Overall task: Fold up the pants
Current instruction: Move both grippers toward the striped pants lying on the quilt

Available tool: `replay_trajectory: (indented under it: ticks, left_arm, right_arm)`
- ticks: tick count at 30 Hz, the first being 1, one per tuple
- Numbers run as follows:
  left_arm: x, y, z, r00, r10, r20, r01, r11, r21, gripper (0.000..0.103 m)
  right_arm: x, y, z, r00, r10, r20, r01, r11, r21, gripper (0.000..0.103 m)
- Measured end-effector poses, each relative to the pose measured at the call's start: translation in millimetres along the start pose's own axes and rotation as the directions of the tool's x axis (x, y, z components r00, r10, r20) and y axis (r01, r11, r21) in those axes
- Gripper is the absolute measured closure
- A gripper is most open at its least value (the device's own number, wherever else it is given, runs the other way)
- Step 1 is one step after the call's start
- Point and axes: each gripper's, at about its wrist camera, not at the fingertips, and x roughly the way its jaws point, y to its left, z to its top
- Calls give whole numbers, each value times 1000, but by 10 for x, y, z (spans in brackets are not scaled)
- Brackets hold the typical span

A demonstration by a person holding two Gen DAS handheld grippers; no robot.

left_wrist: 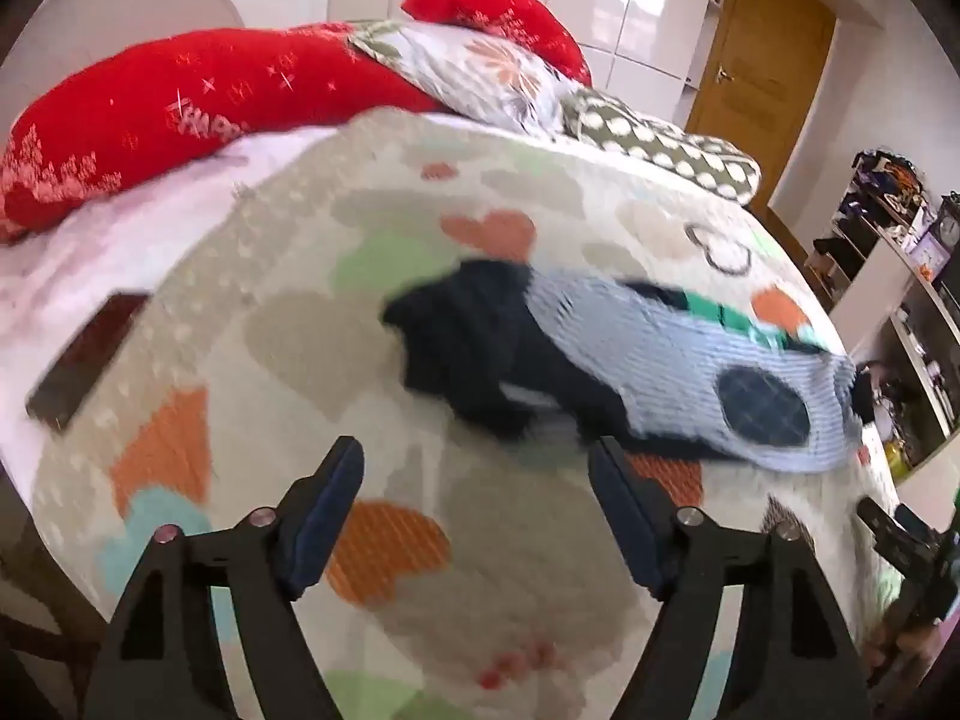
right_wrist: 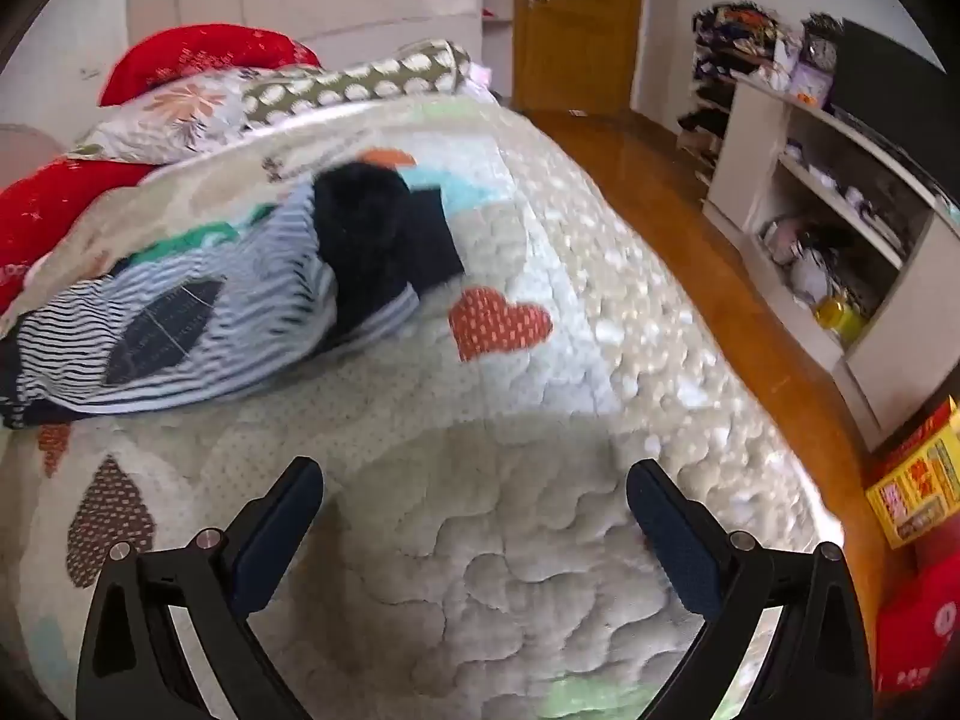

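Left wrist view: left gripper (left_wrist: pixel 477 474) is held spread, empty — striped pants (left_wrist: pixel 648 372) are bunched on the heart-print quilt (left_wrist: pixel 300 276) just beyond. Right gripper (right_wrist: pixel 474 495) also spread, empty, nearer the quilt's edge.

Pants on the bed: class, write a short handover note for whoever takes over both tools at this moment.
Left tool: open, holding nothing, above the quilt just short of the clothing.
Right tool: open, holding nothing, over bare quilt, farther from the clothing.
Pants: the dark garment lies bunched in a heap on the quilt, partly under or against a striped light-blue garment; blur hides how they overlap.
Done: no fold visible.
Left: probably separate the pants from the striped piece, spread them flat, then fold.
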Motion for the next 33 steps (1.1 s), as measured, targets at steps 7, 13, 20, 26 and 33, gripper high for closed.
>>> replay_trajectory:
  ticks: [7, 13, 20, 26, 33]
  left_arm:
    - [150, 133, 250, 999, -9, -48, 7, 999, -41, 23]
    - [226, -376, 153, 983, -141, -117, 147, 988, 49, 23]
    - [366, -1137, 17, 945, -238, -223, 281, 941, 187, 23]
    - [690, -1048, 12, 934, -249, -255, 279, 956, 90, 23]
    - [784, -1006, 86, 915, -283, -288, 297, 955, 2, 23]
  right_arm:
    - [-117, -77, 251, 994, 112, 5, -112, 994, 1, 1]
    - [47, -124, 435, 980, 197, -38, -194, 978, 73, 35]
    - [138, -84, 586, 946, 321, -37, -315, 941, 126, 35]
    - [277, 63, 616, 942, 329, -69, -322, 942, 97, 35]
    - [438, 141, 646, 938, 330, -108, -318, 941, 113, 60]
